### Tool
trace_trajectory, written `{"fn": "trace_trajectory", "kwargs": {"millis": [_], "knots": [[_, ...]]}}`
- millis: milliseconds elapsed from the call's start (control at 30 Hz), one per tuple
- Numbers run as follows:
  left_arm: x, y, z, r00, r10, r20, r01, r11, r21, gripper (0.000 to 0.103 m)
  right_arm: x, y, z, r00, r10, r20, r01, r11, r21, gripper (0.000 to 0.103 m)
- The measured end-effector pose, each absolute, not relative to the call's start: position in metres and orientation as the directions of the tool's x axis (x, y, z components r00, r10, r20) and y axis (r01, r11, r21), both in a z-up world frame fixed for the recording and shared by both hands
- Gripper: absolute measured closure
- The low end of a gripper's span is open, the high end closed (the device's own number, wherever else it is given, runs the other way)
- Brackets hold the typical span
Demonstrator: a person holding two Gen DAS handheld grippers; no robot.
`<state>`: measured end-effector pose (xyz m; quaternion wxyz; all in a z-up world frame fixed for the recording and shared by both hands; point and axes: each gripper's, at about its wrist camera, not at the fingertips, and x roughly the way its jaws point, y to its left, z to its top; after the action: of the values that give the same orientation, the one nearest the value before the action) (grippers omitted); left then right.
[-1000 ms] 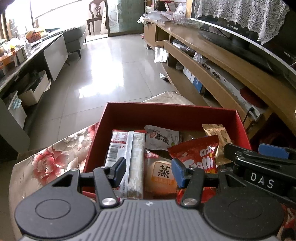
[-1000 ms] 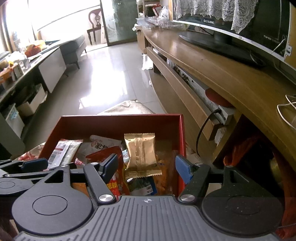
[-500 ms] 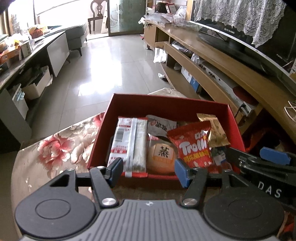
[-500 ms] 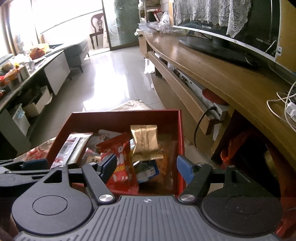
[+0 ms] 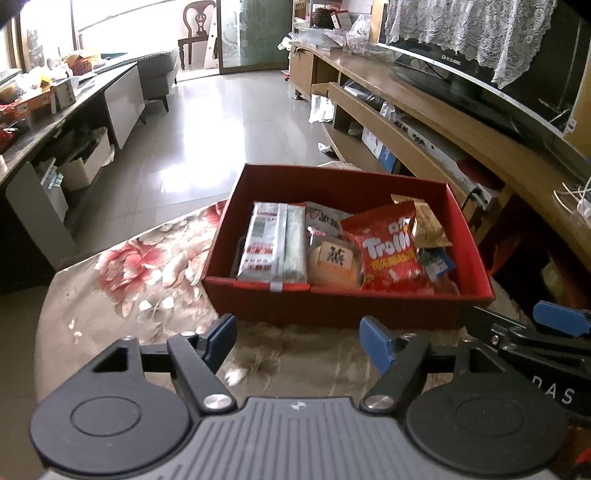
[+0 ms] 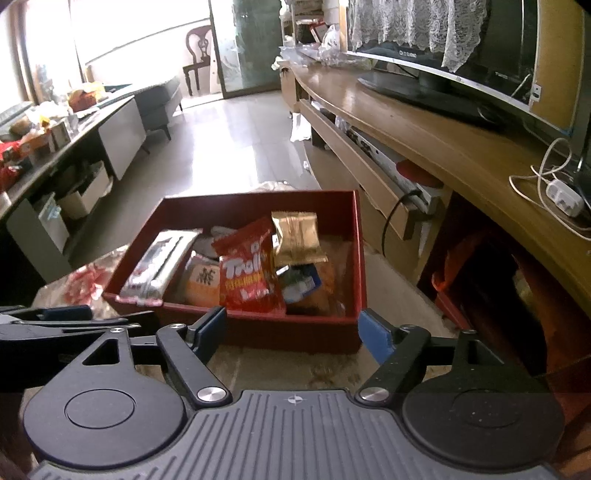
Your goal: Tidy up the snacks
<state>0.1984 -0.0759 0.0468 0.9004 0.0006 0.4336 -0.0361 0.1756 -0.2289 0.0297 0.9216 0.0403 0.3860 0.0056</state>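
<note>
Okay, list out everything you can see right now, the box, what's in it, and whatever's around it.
Snack box: one, red, open-topped, on the flowered cloth.
Long wrapped pack: one, silver and red, left side of box.
Tea cake: one, tan with a black character, middle of box.
Trolli bag: one, red, leaning right of the cake.
Gold packet: one, gold foil, behind the Trolli bag.
Blue-and-white packet: one, under the gold packet.
Flowered cloth: one, beige with red blooms, under the box.
Television: one, black, lace-draped, on the wooden cabinet.
Chair: one, dark wood, far end.
Left gripper: open, empty, short of the box.
Right gripper: open, empty, at the box's near wall.
</note>
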Motion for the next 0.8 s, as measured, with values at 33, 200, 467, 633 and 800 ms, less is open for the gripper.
{"fn": "trace_trajectory", "kwargs": {"millis": [33, 200, 467, 633, 800], "knots": [[0.194, -0.074, 0.046, 0.621, -0.066, -0.781, 0.065, 0.997, -0.032, 0.023, 0.172, -0.229, 0.029, 0.700, 0.038, -0.713, 0.023, 0.997, 0.076, 0.020], [0.173, -0.069, 0.041, 0.613, -0.060, -0.788, 0.064, 0.998, -0.026, 0.020, 0.154, -0.228, 0.021, 0.682, 0.032, -0.731, 0.028, 0.997, 0.070, 0.020], [0.146, -0.068, 0.027, 0.602, -0.023, -0.798, 0.059, 0.998, 0.015, 0.013, 0.128, -0.225, 0.015, 0.672, 0.036, -0.739, 0.030, 0.997, 0.076, 0.019], [0.132, -0.071, 0.022, 0.593, -0.018, -0.805, 0.069, 0.997, 0.029, 0.011, 0.117, -0.222, 0.009, 0.654, 0.024, -0.756, 0.032, 0.998, 0.059, 0.019], [0.117, -0.071, 0.021, 0.593, -0.016, -0.805, 0.080, 0.996, 0.039, 0.009, 0.104, -0.220, 0.004, 0.638, 0.013, -0.770, 0.034, 0.998, 0.045, 0.018]]}}
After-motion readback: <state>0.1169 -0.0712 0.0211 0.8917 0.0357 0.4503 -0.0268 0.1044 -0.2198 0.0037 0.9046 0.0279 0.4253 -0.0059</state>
